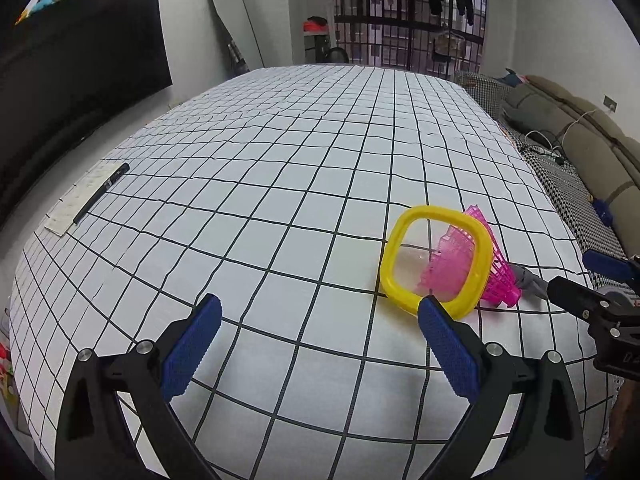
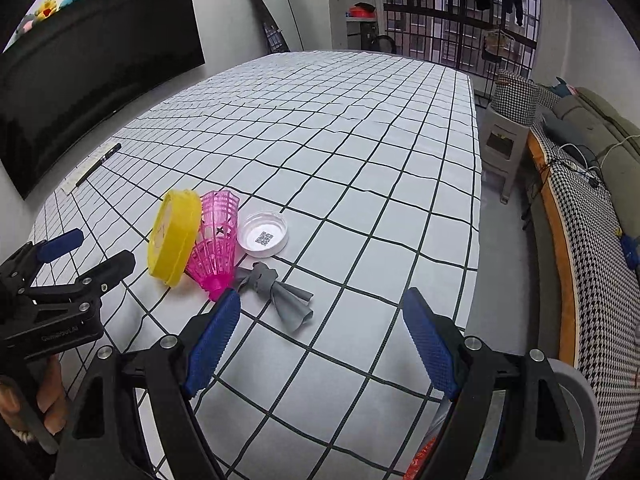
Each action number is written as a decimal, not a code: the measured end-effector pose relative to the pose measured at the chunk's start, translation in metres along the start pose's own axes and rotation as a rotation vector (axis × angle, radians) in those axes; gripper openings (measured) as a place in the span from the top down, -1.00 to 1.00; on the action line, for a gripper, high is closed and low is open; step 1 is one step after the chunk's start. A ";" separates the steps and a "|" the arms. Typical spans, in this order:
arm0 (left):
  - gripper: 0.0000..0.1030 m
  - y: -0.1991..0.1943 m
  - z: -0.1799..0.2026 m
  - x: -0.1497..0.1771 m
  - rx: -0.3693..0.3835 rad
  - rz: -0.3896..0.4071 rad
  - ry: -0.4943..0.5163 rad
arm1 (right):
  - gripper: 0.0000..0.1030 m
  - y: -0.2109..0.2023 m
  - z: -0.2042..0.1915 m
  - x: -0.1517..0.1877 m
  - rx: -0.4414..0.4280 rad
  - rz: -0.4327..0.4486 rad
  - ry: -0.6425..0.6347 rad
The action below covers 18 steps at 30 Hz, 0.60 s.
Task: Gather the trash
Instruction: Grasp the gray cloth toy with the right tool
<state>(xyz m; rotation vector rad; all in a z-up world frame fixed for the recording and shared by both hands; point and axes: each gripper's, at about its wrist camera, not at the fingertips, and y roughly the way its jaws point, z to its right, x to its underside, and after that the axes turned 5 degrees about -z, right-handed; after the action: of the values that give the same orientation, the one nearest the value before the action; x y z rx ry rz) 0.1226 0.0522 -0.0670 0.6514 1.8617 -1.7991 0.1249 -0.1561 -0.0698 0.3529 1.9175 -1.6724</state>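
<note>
Surface [image 2: 360, 168]: covered by a white cloth with a black grid, seen from both wrist cameras.

Far left edge: black pen [image 2: 98, 164] lying on a pale paper strip [image 2: 80, 174], well apart from the rest.

Left tool [image 1: 320, 320]: blue-padded jaws spread wide, nothing between them, held over bare cloth; its right pad overlaps the lid's near rim in its own view. A hand [image 2: 28, 404] grips its handle in the right wrist view.

Trash cluster, left to right in the right wrist view:
- yellow square lid [image 2: 174, 236], clear-centred, tipped up on edge and leaning against the shuttlecock;
- pink plastic shuttlecock [image 2: 218, 240], on its side, skirt toward the far end, base toward the camera;
- knotted grey cloth scrap [image 2: 280, 292], touching the shuttlecock's base;
- small round white lid [image 2: 263, 235] printed with a QR code, just beside the skirt.

Right tool [image 2: 320, 332]: jaws wide, empty, above the cloth scrap with the left pad near the shuttlecock's base.

Right of surface: sofa [image 2: 592, 216] with houndstooth cover.
</note>
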 end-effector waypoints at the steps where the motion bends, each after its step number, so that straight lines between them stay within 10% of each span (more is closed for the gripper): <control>1: -0.88 0.001 0.000 0.000 0.002 -0.003 -0.003 | -0.54 0.001 -0.001 -0.001 0.001 -0.002 -0.009; 18: -0.88 0.001 -0.004 -0.001 0.037 -0.006 -0.018 | -0.54 0.013 -0.022 -0.017 0.048 -0.045 -0.163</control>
<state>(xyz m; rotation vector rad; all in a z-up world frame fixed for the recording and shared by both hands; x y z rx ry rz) 0.1238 0.0558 -0.0670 0.6414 1.8250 -1.8411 0.1403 -0.1292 -0.0693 0.1870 1.7811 -1.7230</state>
